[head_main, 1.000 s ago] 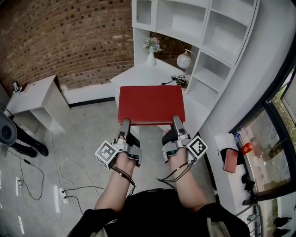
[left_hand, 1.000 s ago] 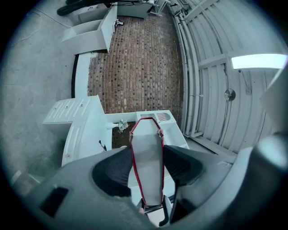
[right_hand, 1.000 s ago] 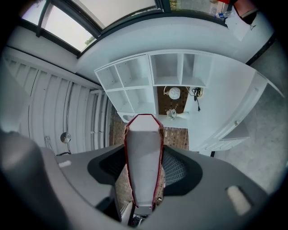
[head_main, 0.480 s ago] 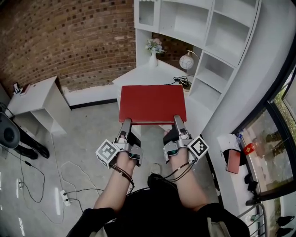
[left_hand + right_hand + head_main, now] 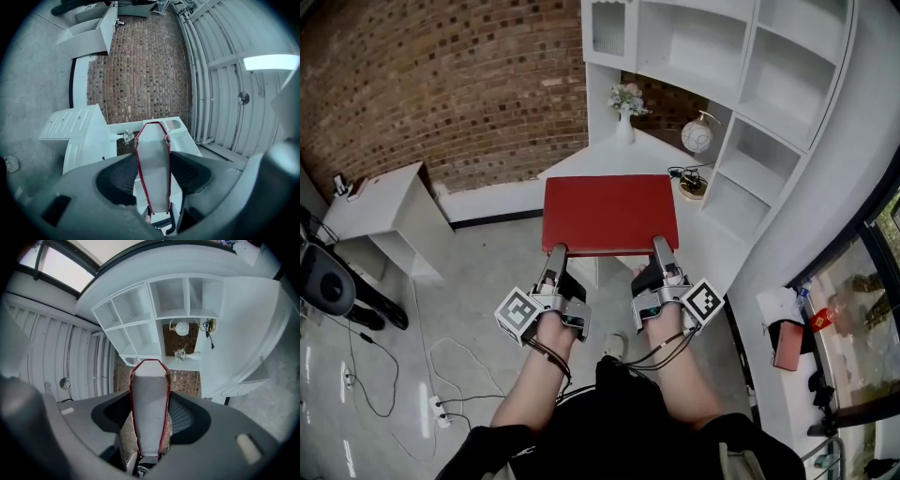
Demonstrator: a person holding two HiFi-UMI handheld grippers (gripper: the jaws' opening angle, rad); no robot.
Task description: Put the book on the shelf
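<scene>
A red hardback book (image 5: pixel 609 214) is held flat in the air in front of me, over the white corner desk (image 5: pixel 581 161). My left gripper (image 5: pixel 554 251) is shut on the book's near edge at the left, and my right gripper (image 5: pixel 661 247) is shut on the near edge at the right. In the left gripper view the book's pale page edge (image 5: pixel 153 171) runs straight out between the two pads. The right gripper view shows the same page edge (image 5: pixel 149 413) clamped between its pads. The white shelf unit (image 5: pixel 722 66) stands ahead and to the right, its cubbies bare.
On the desk stand a vase of flowers (image 5: pixel 625 120), a round globe lamp (image 5: pixel 697 136) and a cable with a small brass object (image 5: pixel 690 184). A low white cabinet (image 5: pixel 384 211) sits at the left by the brick wall. Cables and a power strip (image 5: pixel 436 410) lie on the floor.
The view has shifted, so the shelf, the desk and the vase now sit further right and lower in the frame. Both grippers keep the same hold on the book.
</scene>
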